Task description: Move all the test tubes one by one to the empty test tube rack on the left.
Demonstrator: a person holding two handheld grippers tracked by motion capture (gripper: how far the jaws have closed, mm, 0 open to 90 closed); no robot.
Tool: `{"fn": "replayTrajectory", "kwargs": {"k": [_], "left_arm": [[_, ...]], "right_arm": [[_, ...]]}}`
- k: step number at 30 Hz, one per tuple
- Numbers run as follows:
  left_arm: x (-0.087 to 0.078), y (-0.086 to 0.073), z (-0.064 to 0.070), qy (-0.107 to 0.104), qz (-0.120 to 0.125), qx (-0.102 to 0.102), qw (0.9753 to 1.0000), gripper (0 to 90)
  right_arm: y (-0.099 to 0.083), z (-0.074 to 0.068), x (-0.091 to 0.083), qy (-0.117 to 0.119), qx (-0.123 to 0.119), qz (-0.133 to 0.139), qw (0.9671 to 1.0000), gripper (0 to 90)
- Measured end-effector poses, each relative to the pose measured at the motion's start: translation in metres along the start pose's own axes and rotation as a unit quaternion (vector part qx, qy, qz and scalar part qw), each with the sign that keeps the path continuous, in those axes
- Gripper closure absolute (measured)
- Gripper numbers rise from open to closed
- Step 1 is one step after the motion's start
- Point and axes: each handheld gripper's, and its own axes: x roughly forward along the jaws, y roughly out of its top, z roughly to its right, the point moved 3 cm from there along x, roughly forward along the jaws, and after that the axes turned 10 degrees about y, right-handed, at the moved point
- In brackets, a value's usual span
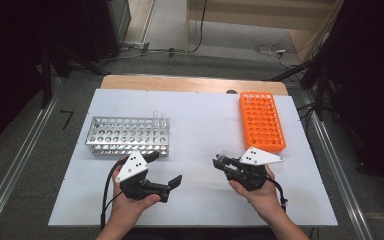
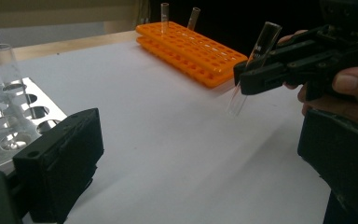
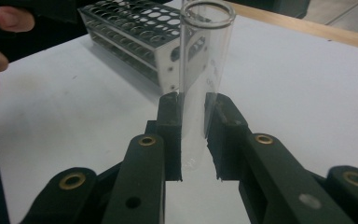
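The right gripper [image 3: 193, 135] has its two black jaws clamped on a clear glass test tube [image 3: 204, 70], gripping it about mid-length. The tube stands roughly upright between them, open mouth up, and is held in the air above the white table top [image 1: 200, 135], between the two racks.

The left gripper [image 1: 165, 170] has its jaws well apart and holds nothing. It hangs just in front of the perforated silver metal rack [image 1: 127, 136].

That metal rack carries a couple of clear tubes at its far right corner. The orange plastic rack [image 1: 262, 121] lies well apart, at the table's right, with two tubes standing at its far end.

Judgement: the tube appears to be in transit to the metal rack. To seat it well, keep it vertical, centre the rounded base over one hole, lower slowly, and release only once it is guided.

Dark printing shows on the tube in the left gripper view; it cannot be read. No brand is legible elsewhere.
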Motion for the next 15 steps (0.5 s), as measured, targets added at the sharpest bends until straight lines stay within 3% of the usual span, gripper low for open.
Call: {"fn": "replayTrajectory", "kwargs": {"k": [9, 15], "left_arm": [[0.004, 0.003, 0.012, -0.025, 0.000, 0.003, 0.9997, 3.6], [0.008, 0.004, 0.022, -0.042, -0.003, 0.010, 0.9990, 12.2]], "right_arm": [[-0.003, -0.020, 0.017, 0.028, -0.016, -0.017, 0.9993, 73.7], [-0.004, -0.036, 0.028, 0.048, -0.028, -0.027, 0.9981, 73.7]]}}
